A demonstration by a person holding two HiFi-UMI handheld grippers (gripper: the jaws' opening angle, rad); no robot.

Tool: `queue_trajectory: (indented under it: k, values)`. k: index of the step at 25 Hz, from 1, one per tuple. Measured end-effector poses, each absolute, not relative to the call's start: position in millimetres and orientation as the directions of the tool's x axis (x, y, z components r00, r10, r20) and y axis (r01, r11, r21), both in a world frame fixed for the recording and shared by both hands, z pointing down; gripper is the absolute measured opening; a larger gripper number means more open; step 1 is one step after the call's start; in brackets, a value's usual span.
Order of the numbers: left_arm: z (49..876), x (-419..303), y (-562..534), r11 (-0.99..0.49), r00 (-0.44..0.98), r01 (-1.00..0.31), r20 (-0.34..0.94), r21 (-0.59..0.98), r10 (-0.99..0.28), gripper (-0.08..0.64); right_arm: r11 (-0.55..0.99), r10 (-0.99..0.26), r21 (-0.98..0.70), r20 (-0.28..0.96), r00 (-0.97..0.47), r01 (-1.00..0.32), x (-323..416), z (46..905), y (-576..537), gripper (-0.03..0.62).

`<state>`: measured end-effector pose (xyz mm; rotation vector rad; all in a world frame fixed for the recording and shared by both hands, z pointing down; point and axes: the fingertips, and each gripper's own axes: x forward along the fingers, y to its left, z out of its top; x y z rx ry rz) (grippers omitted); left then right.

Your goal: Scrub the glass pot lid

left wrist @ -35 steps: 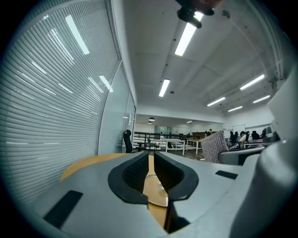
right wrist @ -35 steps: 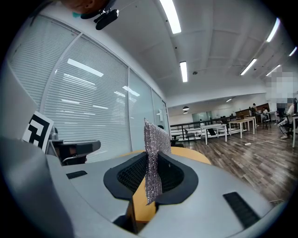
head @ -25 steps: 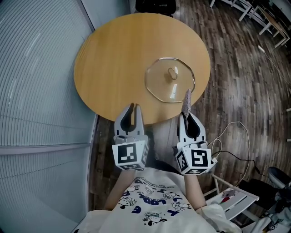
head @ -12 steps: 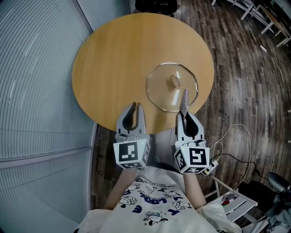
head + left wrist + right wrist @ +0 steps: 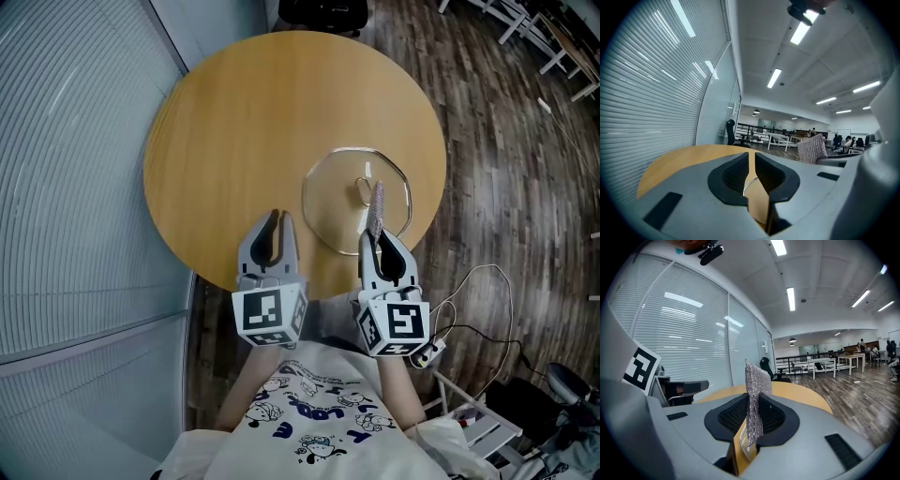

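Right gripper view showed your right claw [image 5: 752, 425] pinched on a silvery mesh scrubber [image 5: 754, 392]. The strip stood edge-up between the pads, and its long axis ran straight out past the tips along the line of the jaws.

From the head view, that right claw [image 5: 378, 239] pointed away from you. The scrubber [image 5: 377, 204] reached forward from its tips over the near right part of the glass pot lid [image 5: 336, 214]. Whether the mesh touched the glass, you could not tell from any view.

The lid lay flat, directly ahead of the claw, with its knob [image 5: 363, 190] facing up just beyond the scrubber's far end. The knob looked elongated, roughly along the same line as the claw. The lid rested on the round wooden table [image 5: 244, 122], near the edge closest to the claw.

Your left claw [image 5: 274, 225] sat beside the right one and pointed the same way, with its jaws pressed together at the tips on nothing. The left gripper view [image 5: 751, 161] showed only a thin slit of tabletop between them. The lid lay ahead and to the right of this claw, apart from it.
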<state>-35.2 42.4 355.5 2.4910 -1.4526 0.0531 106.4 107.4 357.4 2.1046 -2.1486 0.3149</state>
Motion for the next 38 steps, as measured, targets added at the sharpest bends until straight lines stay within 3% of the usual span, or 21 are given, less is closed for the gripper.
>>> queue_trajectory:
  k: [24,38]
  values:
    - [426.2,-23.4,-36.4,-0.455,0.533,-0.845,0.364,0.281,-0.764,0.032,0.1,-0.911,-0.048,0.397,-0.11,-0.994,87.4,413.7,14.6,0.075]
    - [456.1,-20.5,-34.7,-0.441,0.537,-0.843,0.439,0.309,-0.72,0.032,0.165,-0.847,0.047,0.518,-0.117,-0.985,88.1,452.7,9.4,0.075]
